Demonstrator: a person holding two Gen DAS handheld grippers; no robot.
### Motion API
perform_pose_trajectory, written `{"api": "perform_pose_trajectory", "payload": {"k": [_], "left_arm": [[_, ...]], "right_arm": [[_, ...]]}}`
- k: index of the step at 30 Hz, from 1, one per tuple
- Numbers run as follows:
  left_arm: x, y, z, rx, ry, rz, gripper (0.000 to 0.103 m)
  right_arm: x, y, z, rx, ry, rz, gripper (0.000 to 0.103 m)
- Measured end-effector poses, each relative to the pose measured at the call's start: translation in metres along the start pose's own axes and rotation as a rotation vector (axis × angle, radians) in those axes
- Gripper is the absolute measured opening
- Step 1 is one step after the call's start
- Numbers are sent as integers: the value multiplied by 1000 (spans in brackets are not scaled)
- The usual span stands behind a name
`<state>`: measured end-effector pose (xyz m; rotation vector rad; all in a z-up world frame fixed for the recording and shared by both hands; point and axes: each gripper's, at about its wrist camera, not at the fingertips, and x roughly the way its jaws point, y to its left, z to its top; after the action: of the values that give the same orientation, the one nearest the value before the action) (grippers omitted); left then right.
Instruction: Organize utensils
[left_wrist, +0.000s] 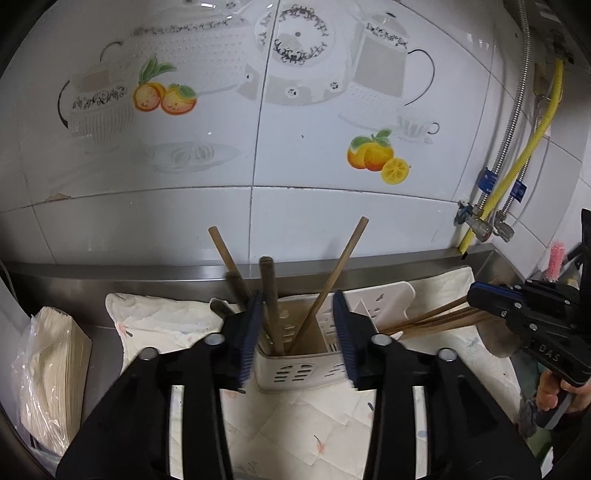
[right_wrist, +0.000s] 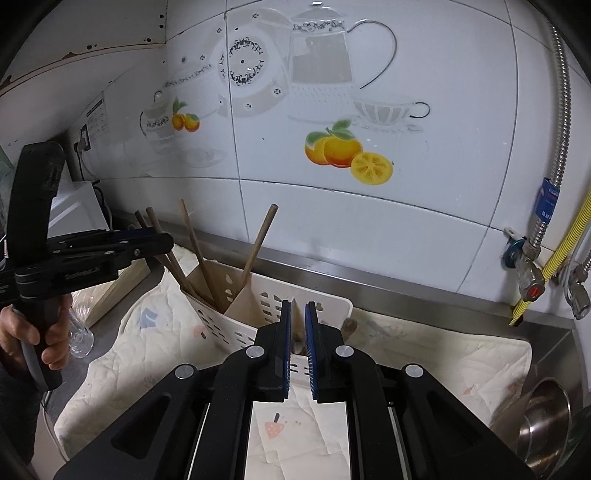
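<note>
A cream slotted utensil holder (left_wrist: 295, 363) stands on a quilted cloth, with several wooden chopsticks (left_wrist: 328, 284) and dark-handled utensils upright in it. My left gripper (left_wrist: 300, 336) is open, its jaws on either side of the holder's left compartment, empty. My right gripper (right_wrist: 297, 345) is shut on a bundle of brown chopsticks (left_wrist: 436, 317), held level to the right of the holder; in its own view only a small bit shows between the pads. The holder (right_wrist: 258, 314) lies right in front of it.
A steel counter ledge (left_wrist: 147, 273) runs under the tiled wall. A bagged stack of paper (left_wrist: 48, 373) lies left. Gas pipes and valves (left_wrist: 484, 221) are at the right. A steel bowl (right_wrist: 543, 424) and a glass (right_wrist: 79, 339) sit on the counter.
</note>
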<state>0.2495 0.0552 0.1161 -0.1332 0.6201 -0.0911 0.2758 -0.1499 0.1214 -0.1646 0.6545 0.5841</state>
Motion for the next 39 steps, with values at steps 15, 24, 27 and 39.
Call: {"api": "perform_pose_trajectory", "payload": {"k": [15,24,27,39], "left_arm": [[-29,-12,-5,39,-57,33,73],[-53,-12,-18,49,-92,68,91],[-59,-13,-25,54,-104,81,98],[-82,-14,-51,64,-138,114,98]], "right_arm": [[-31,0,-5,5,-56,-2,33],[-55,10,-11,-18,-103,-29,42],[-59,11,-15,-17,-110,-27,44],[-75,23,-46,-25,-143,-73,77]]}}
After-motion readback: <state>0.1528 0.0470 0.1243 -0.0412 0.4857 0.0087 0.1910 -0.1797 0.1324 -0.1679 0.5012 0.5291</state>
